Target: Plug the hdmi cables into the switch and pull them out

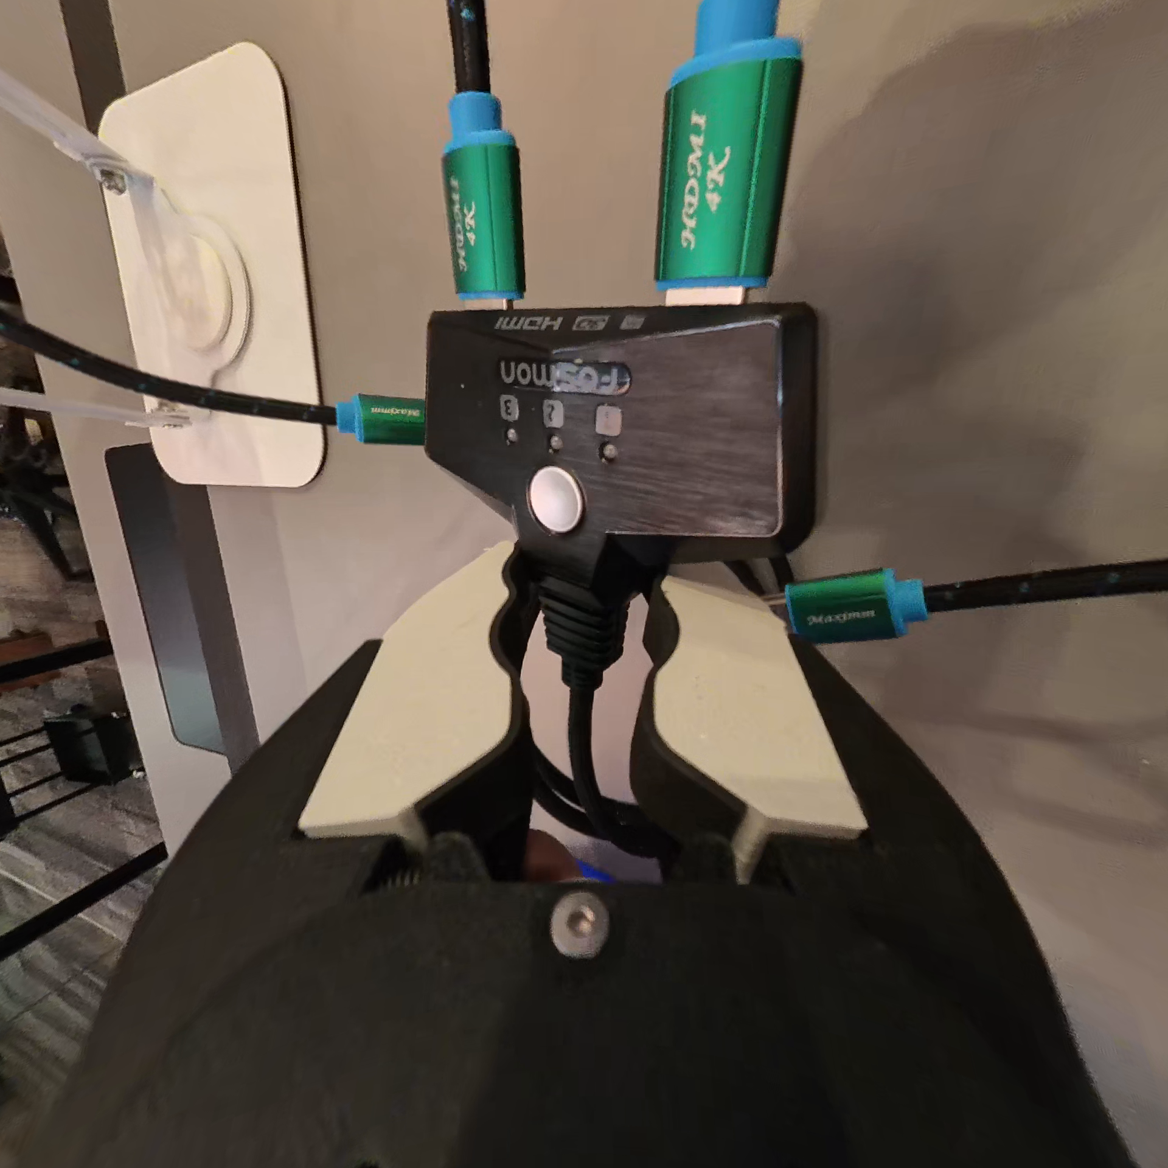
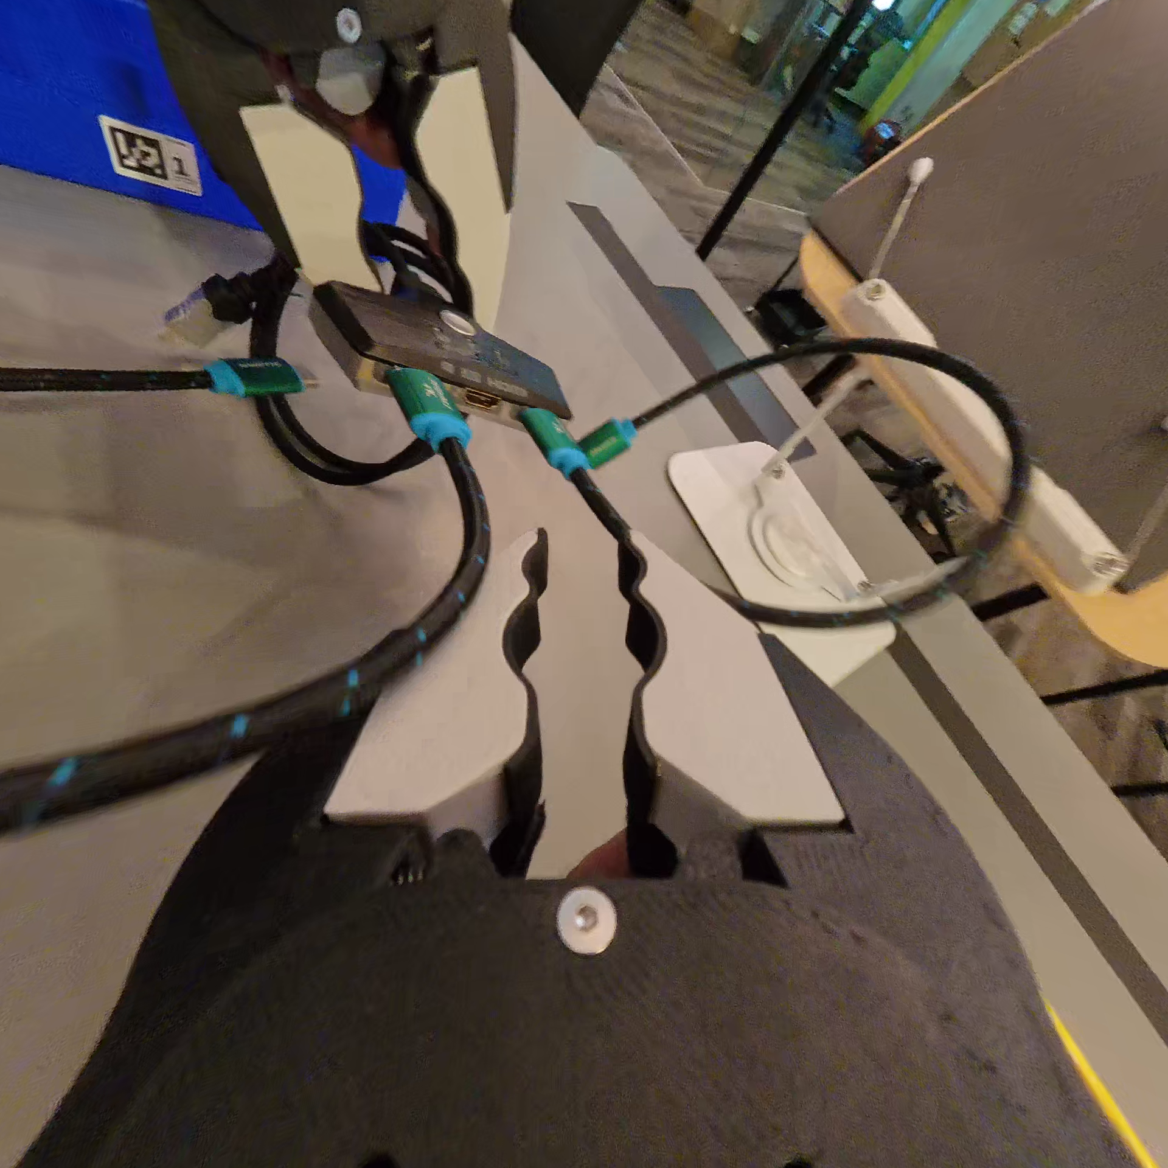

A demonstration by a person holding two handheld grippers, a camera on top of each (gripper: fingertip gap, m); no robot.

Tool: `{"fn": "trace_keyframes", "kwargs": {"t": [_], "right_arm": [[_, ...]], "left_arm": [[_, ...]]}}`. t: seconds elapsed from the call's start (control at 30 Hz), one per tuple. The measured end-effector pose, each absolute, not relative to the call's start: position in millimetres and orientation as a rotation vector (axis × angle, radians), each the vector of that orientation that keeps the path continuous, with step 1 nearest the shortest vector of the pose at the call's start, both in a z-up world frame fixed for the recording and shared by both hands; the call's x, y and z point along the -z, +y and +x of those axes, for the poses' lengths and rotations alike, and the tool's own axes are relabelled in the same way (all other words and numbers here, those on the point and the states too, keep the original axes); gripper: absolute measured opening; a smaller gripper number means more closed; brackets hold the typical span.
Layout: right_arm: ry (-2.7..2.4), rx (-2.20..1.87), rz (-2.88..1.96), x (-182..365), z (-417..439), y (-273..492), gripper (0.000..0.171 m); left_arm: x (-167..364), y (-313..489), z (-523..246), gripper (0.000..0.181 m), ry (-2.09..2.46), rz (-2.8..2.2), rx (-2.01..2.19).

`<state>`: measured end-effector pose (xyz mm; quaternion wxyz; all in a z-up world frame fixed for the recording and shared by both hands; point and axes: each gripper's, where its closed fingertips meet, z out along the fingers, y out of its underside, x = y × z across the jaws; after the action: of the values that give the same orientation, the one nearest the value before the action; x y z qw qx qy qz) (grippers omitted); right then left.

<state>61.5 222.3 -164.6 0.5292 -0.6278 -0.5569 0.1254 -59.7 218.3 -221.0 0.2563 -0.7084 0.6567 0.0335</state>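
The left gripper (image 1: 584, 569) pinches the switch (image 1: 622, 436) at its pigtail end on the table (image 1: 979, 316), two plugs (image 1: 720, 189) seated and the middle port bare; the right gripper (image 2: 584, 550) hangs empty with fingers slightly spread beside a cable (image 2: 607, 512). I judge the pull goes best gripping the green shell, drawing straight out while the left braces. How deep the plugs sit is unclear, and both loose plugs' (image 1: 847, 607) tips are hard to read.

Left gripper (image 1: 584, 569): jaws pinched in on the near neck of the switch (image 1: 622, 430), fingertips touching its tapered sides, fingers level and pointing far. Right gripper (image 2: 584, 550): jaws parted with a narrow gap, nothing between them, aimed at the far-left, hovering above the table.
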Motion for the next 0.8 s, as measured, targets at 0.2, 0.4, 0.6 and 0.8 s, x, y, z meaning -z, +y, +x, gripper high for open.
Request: {"fn": "trace_keyframes", "kwargs": {"t": [0.2, 0.4, 0.6, 0.8], "right_arm": [[-1.28, -0.337, -1.499, 107.6, 87.1, 208.5, 0.016], [-1.399, -0.536, -1.511, 121.1, 50.1, 186.8, 0.031], [-1.365, -0.831, -1.584, 153.6, 28.0, 190.4, 0.034], [-1.333, -1.04, -1.615, 174.6, 11.3, 189.2, 0.03]], "left_arm": [[216.1, 223.6, -68.6, 0.033, 1.738, -1.966, -0.149], [207.1, 227.1, -68.6, 0.033, 1.723, -1.938, -0.207], [194.1, 220.4, -62.3, 0.032, 1.662, -1.917, -0.137], [194.1, 219.7, -60.1, 0.032, 1.664, -1.883, -0.14]]}}
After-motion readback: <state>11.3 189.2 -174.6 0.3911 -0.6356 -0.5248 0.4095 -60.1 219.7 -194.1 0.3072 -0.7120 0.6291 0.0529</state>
